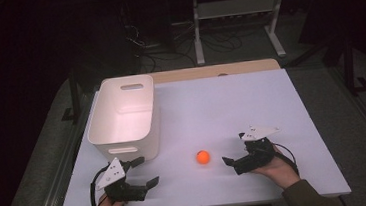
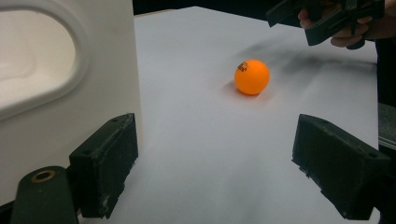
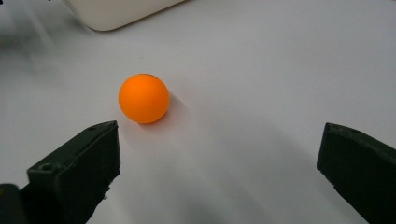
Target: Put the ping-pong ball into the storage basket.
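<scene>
An orange ball (image 1: 203, 156) lies on the white table top (image 1: 231, 104), near the front and between my two grippers. My left gripper (image 1: 148, 171) rests at the front left, open and empty, just in front of a white bin (image 1: 122, 116). In the left gripper view the ball (image 2: 252, 77) sits ahead and slightly right of the open left gripper (image 2: 219, 163). My right gripper (image 1: 233, 150) is open and empty, a short way right of the ball. In the right gripper view the ball (image 3: 143, 98) lies just beyond the left jaw of the right gripper (image 3: 219, 172).
The bin has cut-out handles and looks empty; its wall (image 2: 70, 93) stands close to my left gripper's left jaw. The other hand and right gripper (image 2: 327, 18) show beyond the ball. A wooden strip (image 1: 218, 71) edges the table's far side; a white frame (image 1: 236, 20) stands behind.
</scene>
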The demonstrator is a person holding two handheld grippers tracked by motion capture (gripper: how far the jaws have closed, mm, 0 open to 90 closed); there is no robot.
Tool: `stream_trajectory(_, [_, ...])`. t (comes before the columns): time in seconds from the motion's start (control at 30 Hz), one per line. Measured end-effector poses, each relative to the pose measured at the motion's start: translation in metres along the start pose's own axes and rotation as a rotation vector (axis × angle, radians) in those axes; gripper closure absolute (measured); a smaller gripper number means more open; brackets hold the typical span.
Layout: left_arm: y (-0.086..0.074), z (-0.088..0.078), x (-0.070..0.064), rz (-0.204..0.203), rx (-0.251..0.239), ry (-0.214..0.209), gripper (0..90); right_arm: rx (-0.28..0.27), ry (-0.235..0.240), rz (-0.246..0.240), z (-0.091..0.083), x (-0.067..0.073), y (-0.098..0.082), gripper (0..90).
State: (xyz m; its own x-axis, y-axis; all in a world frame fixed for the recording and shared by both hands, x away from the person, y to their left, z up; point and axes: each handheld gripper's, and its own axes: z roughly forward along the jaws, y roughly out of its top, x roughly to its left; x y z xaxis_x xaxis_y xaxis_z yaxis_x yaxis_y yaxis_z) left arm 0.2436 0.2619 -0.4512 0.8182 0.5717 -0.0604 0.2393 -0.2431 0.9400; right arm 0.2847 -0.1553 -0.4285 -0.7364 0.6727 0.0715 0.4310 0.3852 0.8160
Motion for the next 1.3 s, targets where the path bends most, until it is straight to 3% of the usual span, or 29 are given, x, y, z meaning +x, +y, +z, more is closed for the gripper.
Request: stream_trajectory(1.3, [0.0,0.0,-0.001,0.003,0.003,0.0,14.0,0.008,0.043,-0.015,0.018,0.006,0.012,0.0])
